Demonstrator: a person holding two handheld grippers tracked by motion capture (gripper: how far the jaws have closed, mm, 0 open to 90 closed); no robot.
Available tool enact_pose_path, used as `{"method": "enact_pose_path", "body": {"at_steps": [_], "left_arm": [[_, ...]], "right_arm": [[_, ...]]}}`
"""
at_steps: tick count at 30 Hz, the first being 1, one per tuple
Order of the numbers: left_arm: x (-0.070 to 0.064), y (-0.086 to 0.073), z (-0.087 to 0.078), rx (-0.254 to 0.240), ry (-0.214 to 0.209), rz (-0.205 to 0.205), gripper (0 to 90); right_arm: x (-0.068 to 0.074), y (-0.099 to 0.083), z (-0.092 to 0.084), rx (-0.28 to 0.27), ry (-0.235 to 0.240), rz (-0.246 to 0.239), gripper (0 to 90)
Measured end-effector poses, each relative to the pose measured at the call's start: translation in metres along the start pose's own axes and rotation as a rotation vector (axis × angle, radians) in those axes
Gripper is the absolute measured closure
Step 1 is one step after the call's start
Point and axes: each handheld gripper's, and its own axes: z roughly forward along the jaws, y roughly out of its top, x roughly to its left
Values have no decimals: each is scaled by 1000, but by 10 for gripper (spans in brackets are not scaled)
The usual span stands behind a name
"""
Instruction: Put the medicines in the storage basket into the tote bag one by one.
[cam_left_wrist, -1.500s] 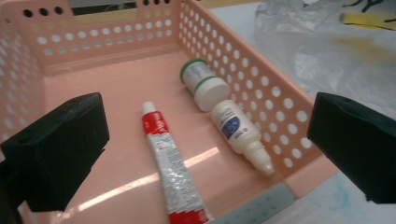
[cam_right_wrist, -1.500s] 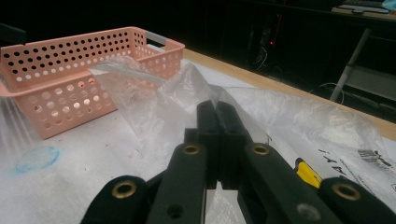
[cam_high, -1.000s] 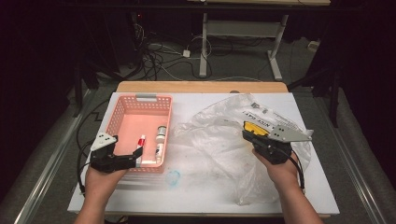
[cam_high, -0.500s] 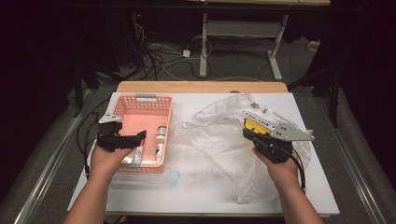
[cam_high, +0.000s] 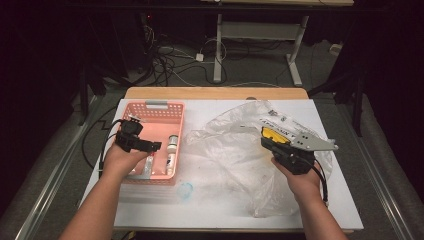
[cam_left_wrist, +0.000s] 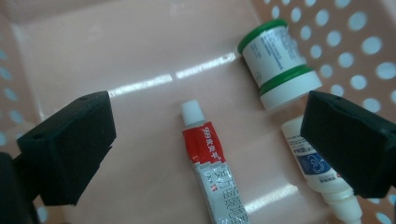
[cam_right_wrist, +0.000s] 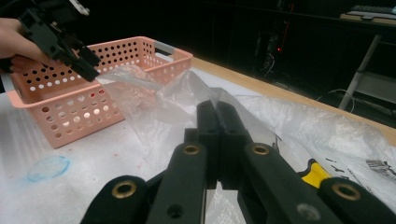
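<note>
A pink perforated basket (cam_high: 156, 104) stands on the left of the white table. My left gripper (cam_high: 155, 146) hovers over it, open and pointing down at its floor. Between the spread jaws (cam_left_wrist: 205, 116) lies a red-and-white tube (cam_left_wrist: 210, 158), untouched. A white bottle with green bands (cam_left_wrist: 278, 58) lies beyond it, and a white dropper bottle (cam_left_wrist: 317, 172) is partly hidden by one jaw. My right gripper (cam_high: 264, 142) is shut on a fold of the clear plastic bag (cam_high: 235, 150), which rises from its closed tips (cam_right_wrist: 217, 109).
The crumpled bag (cam_right_wrist: 154, 102) spreads over the middle and right of the table. A bluish round mark (cam_high: 185, 189) sits near the basket's front corner. A wooden strip (cam_high: 215, 93) edges the far side. Cables and desk legs lie on the dark floor beyond.
My left hand has moved away from the basket's near-left corner to above its left half, jaws now over the items inside. The right hand and bag have stayed put.
</note>
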Motion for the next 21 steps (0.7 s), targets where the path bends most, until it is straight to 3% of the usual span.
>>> {"method": "enact_pose_path", "body": {"at_steps": [6,11,21], "left_arm": [[6,7,22,169,-4,-31,93],[8,7,30,234,-7,-57,165],[10,10,30,345,5,-75,320]], "right_arm": [[0,0,-1,1,-1,-1,900],[-1,0,0,3,1,-4,900],[0,0,-1,1,-2,-5,900]]}}
